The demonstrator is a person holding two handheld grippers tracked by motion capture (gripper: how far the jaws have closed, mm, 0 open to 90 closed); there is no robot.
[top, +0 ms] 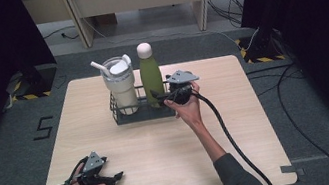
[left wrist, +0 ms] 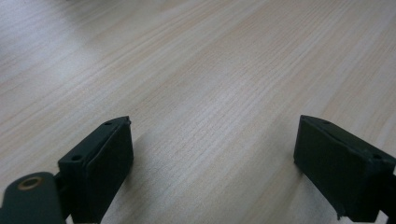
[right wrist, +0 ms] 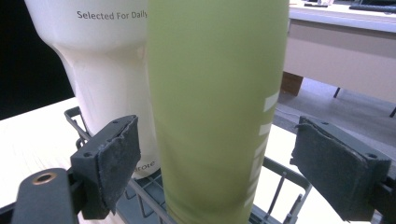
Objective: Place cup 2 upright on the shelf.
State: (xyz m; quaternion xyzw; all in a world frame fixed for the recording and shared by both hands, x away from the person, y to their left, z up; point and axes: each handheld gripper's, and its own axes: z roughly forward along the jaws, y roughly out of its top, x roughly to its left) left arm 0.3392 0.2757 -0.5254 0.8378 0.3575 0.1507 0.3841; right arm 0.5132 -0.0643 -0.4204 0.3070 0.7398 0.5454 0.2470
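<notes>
A green bottle stands in a wire basket near the table's far edge. The right gripper spreads released jaws around it, seemingly ready to grasp. The left gripper rests released near the front-left corner.

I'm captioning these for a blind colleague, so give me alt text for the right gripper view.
A tall green bottle stands upright in a dark wire basket, close up between the open jaws of the right claw, which do not touch it. A cream tumbler printed "Selected For Daily" stands beside it in the same basket.
</notes>
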